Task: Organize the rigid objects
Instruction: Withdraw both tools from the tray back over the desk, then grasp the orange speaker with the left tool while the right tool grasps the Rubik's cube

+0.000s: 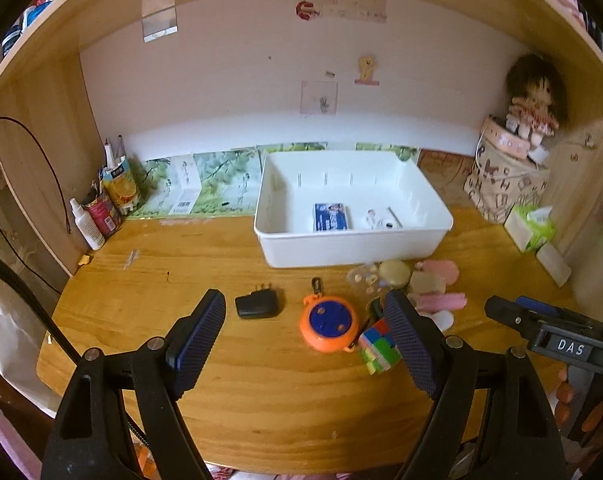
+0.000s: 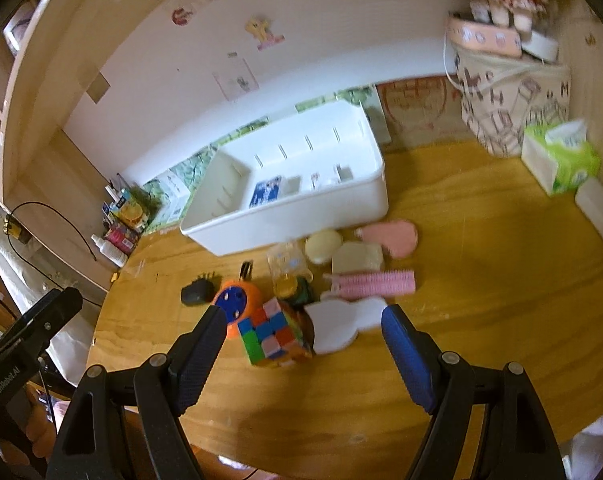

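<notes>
On the wooden desk [image 1: 261,380], in front of the white bin [image 1: 353,240], lies the cluster you are to sort. Its nearest members are an orange round gadget with a blue face [image 1: 328,325], a multicoloured puzzle cube [image 2: 275,334], a black plug adapter [image 1: 257,303], a white flat piece [image 2: 343,322], a pink comb [image 2: 375,282], a pale round case [image 2: 322,246], a cream block [image 2: 357,258], a pink paddle-shaped piece [image 2: 397,236], a clear container [image 2: 287,260] and a yellow-capped jar [image 2: 287,286]. The bin already holds a blue card pack [image 1: 330,218] and small white items [image 1: 381,220]. Your left gripper [image 1: 305,340] hovers with jaws spread and empty, the orange gadget showing between its fingers. Your right gripper [image 2: 303,346] likewise stands spread, holding nothing, the cube and white piece showing between its fingers. Flanking objects: bottles and packets [image 1: 105,204] at the left wall, a printed bag [image 2: 513,96] and tissue box [image 2: 557,156] at the right. The items crowd one another closely, several touching.
</notes>
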Tool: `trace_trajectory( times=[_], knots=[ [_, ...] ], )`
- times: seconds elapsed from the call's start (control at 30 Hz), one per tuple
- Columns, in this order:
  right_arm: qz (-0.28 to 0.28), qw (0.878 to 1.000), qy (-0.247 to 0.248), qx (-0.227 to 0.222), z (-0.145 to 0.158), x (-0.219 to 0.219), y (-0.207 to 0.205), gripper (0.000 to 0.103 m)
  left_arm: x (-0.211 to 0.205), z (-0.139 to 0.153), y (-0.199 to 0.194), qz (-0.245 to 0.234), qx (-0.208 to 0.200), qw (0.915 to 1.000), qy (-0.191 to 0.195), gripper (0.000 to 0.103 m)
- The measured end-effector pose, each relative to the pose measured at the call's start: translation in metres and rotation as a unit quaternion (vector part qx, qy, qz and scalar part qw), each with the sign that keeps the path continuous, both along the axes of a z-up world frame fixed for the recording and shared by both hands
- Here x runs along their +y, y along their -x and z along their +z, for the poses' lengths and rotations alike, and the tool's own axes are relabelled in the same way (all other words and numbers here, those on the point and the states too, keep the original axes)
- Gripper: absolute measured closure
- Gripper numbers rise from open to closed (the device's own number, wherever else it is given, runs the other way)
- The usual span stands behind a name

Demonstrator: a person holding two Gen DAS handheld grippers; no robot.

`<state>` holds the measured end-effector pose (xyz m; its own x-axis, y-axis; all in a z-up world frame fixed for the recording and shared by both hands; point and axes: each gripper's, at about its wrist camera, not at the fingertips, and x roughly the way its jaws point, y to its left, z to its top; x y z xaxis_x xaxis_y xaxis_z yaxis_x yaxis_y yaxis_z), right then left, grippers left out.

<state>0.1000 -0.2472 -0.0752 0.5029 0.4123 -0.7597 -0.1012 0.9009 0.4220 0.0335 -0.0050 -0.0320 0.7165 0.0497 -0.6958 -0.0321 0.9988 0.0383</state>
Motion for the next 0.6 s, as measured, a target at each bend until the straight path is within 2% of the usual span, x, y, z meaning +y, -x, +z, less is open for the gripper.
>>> trace_trajectory(
  times=[0.17, 0.4, 0.6],
  knots=[
    [-0.011, 0.998, -0.026, 0.049, -0.019, 0.001, 0.002, 0.023, 0.002, -0.011, -0.001, -0.010, 0.019, 0.9996, -0.018, 0.019],
    [-0.037, 0.989, -0.072, 0.124, -0.045, 0.007, 0.001, 0.023, 0.010, -0.030, -0.012, -0.039, 0.062, 0.9971, -0.019, 0.019],
    [-0.061, 0.978, -0.102, 0.173, -0.060, 0.022, -0.002, 0.023, 0.020, -0.048, -0.028, -0.079, 0.108, 0.9910, -0.010, 0.019]
  ],
)
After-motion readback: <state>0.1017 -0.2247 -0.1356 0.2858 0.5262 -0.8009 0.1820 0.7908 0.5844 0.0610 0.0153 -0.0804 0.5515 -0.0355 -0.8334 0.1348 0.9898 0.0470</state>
